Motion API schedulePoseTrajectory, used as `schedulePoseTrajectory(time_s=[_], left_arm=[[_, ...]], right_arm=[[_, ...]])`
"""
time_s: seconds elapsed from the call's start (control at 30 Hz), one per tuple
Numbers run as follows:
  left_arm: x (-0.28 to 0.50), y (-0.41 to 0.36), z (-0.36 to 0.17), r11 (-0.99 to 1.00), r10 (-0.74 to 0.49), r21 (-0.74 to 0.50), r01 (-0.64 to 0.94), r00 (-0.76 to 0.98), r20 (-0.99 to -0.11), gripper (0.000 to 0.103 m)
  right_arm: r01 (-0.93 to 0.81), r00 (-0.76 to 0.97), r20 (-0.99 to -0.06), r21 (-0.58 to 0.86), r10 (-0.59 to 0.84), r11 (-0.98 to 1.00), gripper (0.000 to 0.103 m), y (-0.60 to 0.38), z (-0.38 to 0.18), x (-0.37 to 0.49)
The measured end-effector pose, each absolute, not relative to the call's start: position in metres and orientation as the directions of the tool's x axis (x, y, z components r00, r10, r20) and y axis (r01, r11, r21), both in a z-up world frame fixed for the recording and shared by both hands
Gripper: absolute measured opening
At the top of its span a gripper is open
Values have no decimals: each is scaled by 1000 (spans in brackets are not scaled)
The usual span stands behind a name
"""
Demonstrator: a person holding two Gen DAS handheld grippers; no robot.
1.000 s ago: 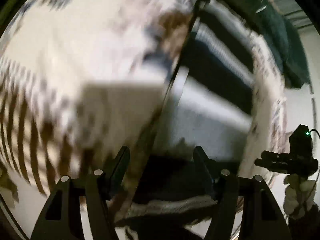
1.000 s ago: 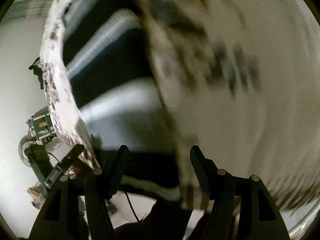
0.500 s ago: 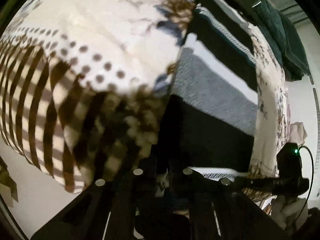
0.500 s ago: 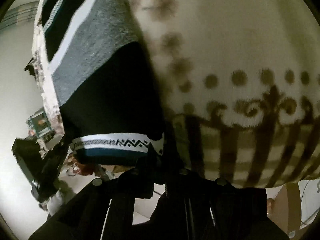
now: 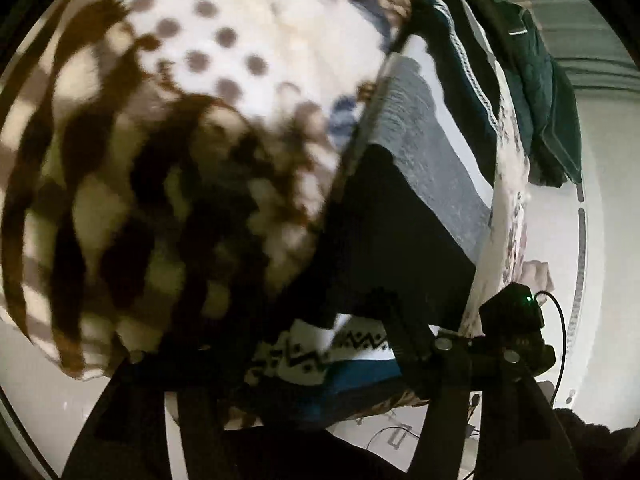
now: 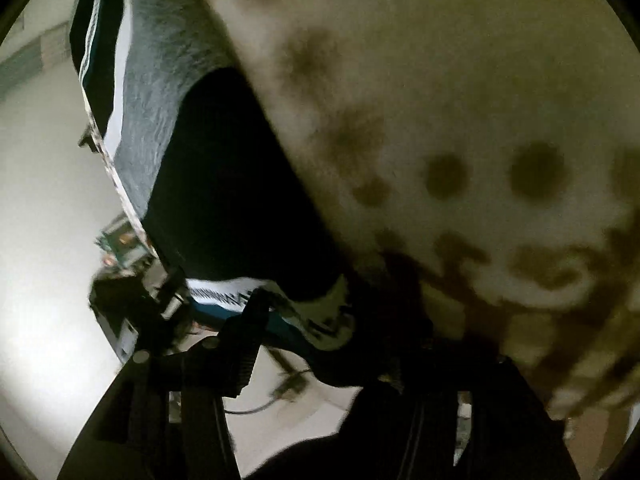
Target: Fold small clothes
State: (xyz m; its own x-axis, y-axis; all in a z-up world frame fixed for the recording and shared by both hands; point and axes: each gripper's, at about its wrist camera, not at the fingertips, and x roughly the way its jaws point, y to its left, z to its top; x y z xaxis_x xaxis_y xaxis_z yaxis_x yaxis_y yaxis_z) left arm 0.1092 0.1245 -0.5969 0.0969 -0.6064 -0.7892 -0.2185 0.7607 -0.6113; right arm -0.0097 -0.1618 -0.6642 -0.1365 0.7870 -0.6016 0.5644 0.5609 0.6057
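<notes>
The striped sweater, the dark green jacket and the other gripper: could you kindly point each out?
striped sweater (image 5: pixel 436 160), left wrist view, grey band.
dark green jacket (image 5: pixel 548 92), left wrist view, quilted front.
right gripper (image 5: pixel 516 320), left wrist view, black housing.

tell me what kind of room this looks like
Probably a bedroom, though the view is tight. The striped knit garment lies on a floral bedsheet over what looks like a mattress edge, a dark green quilt is bunched at the far end, and pale floor shows below.

I see the cream brown-patterned cloth (image 5: pixel 168 152) blocking passage left of the striped garment (image 5: pixel 420 184), with open floor (image 5: pixel 612 240) beyond the bed's right edge.
</notes>
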Motion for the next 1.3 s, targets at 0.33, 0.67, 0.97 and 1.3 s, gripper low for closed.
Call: schedulePoseTrajectory(time_s=[0.33, 0.67, 0.97, 1.3], left_arm=[[111, 102, -531, 785, -576, -601, -152, 178, -798, 9], [214, 79, -428, 711, -631, -702, -22, 419, -652, 9], [404, 65, -427, 684, -651, -728, 51, 494, -577, 9], [565, 54, -505, 714, -626, -698, -49, 399, -669, 59]], right_arm=[[508, -49, -590, 680, 806, 528, 18, -137, -615, -4], [391, 210, -538, 812, 816, 434, 17, -147, -497, 86], [316, 383, -587, 809, 713, 496, 17, -200, -467, 289], [419, 360, -665, 742, 655, 523, 29, -236, -526, 481]])
